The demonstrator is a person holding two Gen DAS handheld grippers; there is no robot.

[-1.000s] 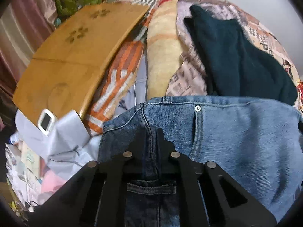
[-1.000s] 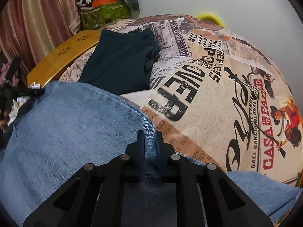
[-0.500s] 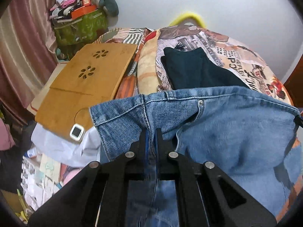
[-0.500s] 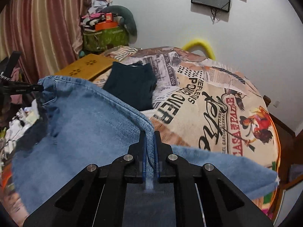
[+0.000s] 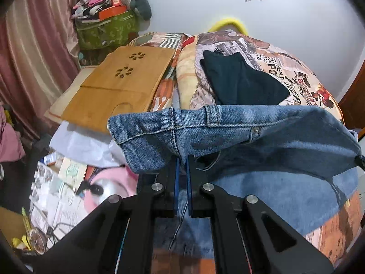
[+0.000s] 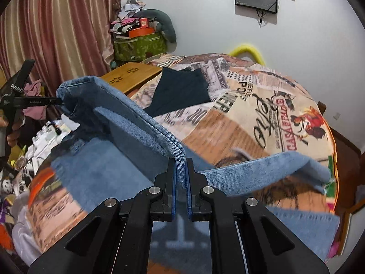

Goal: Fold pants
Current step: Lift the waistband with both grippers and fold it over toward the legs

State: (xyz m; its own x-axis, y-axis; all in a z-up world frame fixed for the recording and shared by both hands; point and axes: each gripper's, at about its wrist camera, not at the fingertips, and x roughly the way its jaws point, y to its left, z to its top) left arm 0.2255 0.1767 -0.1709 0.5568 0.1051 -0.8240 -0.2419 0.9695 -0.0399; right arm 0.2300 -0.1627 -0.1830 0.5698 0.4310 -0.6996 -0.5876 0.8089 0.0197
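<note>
Above the bed (image 6: 262, 105) with its printed cover, the jeans (image 5: 262, 137) hang lifted, stretched between the two tongs. The left tongs (image 5: 181, 159) are clamped on the waistband at a side seam; the right tongs (image 6: 180, 159) are closed on a doubled edge of the denim, and the rest of the cloth sags down onto the bed. A dark folded garment (image 5: 239, 82) lies on the bed beyond the jeans, and a wooden board (image 5: 118, 86) rests at the bed's left side
</note>
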